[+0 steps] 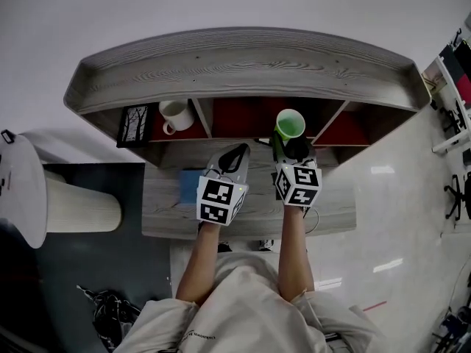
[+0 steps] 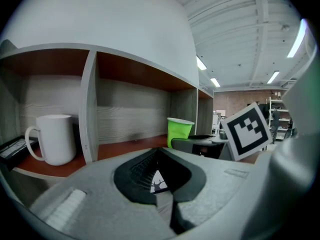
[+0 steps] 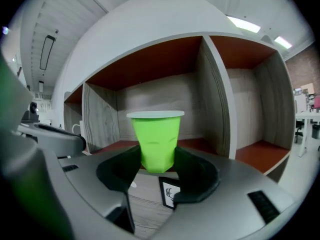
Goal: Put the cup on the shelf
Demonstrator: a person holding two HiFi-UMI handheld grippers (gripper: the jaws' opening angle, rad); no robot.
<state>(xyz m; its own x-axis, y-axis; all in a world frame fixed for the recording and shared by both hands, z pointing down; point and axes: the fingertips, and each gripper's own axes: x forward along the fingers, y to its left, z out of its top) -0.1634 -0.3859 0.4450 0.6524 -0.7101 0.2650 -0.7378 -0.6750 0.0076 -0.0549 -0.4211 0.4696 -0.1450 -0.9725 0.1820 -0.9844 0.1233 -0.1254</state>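
Note:
A bright green cup (image 1: pixel 290 123) stands upright between my right gripper's (image 1: pixel 288 147) jaws at the mouth of the shelf's (image 1: pixel 243 68) middle compartment. In the right gripper view the dark pads (image 3: pixel 197 171) press on both sides of the cup's (image 3: pixel 156 140) lower part, and its wall is dented. My left gripper (image 1: pixel 235 155) hovers over the table to the left, its jaws closed with nothing in them. From the left gripper view the cup (image 2: pixel 179 132) shows to the right, past my left gripper (image 2: pixel 157 166).
A white mug (image 1: pixel 175 115) sits in the left compartment beside a small framed picture (image 1: pixel 135 124). A divider (image 3: pixel 215 104) separates the middle compartment from the right one. A blue flat object (image 1: pixel 190 186) lies on the grey table (image 1: pixel 165 212). A white cylinder (image 1: pixel 81 208) lies at the left.

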